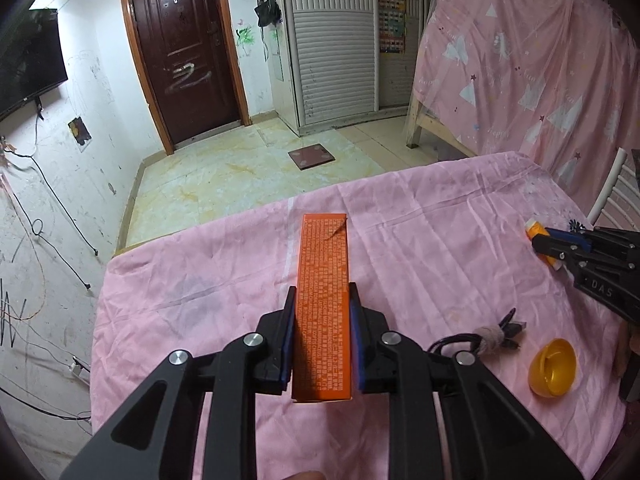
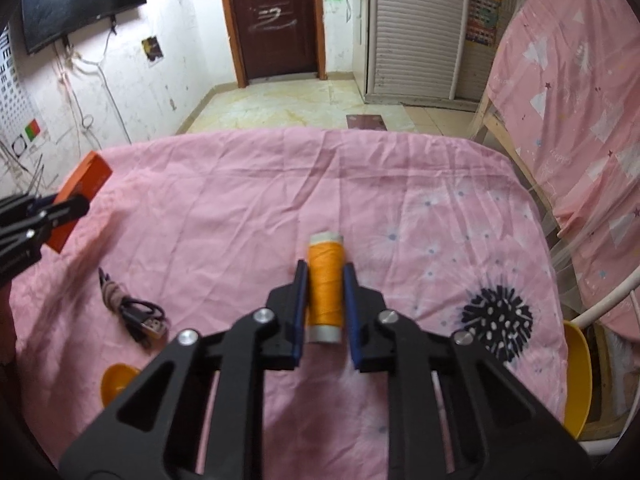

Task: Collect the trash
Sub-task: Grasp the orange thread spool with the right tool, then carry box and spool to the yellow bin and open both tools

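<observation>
L gripper (image 1: pixel 322 304) clamps long orange carton (image 1: pixel 323 300), dense white print, unreadable, raised above pink creased cloth (image 1: pixel 420 216). R gripper (image 2: pixel 326 284) pinches orange thread spool (image 2: pixel 325 295) w/ white ends, on cloth. "DAS" on R gripper body.

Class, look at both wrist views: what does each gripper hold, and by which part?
Left gripper clamps the orange box across its long sides, near one end. Right gripper clamps the orange thread spool around its wound middle.
</observation>
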The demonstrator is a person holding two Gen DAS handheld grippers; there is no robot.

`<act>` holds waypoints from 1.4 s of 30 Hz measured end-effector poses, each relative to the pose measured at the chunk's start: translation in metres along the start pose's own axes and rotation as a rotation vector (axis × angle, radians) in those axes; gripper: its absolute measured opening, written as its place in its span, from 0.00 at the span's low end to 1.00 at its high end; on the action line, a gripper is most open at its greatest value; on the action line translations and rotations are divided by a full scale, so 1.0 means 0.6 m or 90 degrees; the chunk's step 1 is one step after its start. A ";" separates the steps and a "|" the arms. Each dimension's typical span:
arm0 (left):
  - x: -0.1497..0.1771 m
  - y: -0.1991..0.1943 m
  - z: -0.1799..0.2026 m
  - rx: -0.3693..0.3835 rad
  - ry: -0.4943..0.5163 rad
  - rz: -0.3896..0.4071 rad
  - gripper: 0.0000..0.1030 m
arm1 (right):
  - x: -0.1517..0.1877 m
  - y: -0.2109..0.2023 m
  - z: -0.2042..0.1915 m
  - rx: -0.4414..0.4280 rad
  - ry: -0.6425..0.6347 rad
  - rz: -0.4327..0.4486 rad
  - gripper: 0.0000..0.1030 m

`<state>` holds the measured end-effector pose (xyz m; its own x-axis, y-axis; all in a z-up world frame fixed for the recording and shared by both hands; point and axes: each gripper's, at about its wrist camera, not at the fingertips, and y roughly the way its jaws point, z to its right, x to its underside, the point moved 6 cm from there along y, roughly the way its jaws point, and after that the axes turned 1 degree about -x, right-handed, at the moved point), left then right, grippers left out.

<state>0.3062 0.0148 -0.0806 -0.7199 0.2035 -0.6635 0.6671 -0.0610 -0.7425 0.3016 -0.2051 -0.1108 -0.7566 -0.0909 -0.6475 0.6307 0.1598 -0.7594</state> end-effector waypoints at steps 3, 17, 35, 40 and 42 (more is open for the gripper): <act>0.005 -0.012 0.003 -0.010 0.002 0.001 0.15 | 0.003 -0.013 0.006 -0.006 0.007 0.015 0.16; -0.027 -0.095 0.090 -0.008 0.007 0.050 0.15 | 0.004 -0.144 0.067 -0.026 0.060 0.151 0.16; -0.054 -0.156 0.315 0.074 0.077 0.086 0.15 | 0.056 -0.272 0.242 0.012 0.173 0.266 0.16; -0.055 -0.167 0.375 0.103 0.098 0.094 0.15 | 0.081 -0.281 0.295 0.039 0.208 0.271 0.16; -0.055 -0.168 0.395 0.110 0.109 0.094 0.15 | 0.090 -0.284 0.313 0.045 0.220 0.272 0.16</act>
<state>0.2174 -0.2173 -0.0058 -0.5653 0.3410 -0.7511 0.7088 -0.2651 -0.6538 0.1857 -0.4216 -0.0285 -0.4363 0.2971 -0.8493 0.8949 0.0450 -0.4440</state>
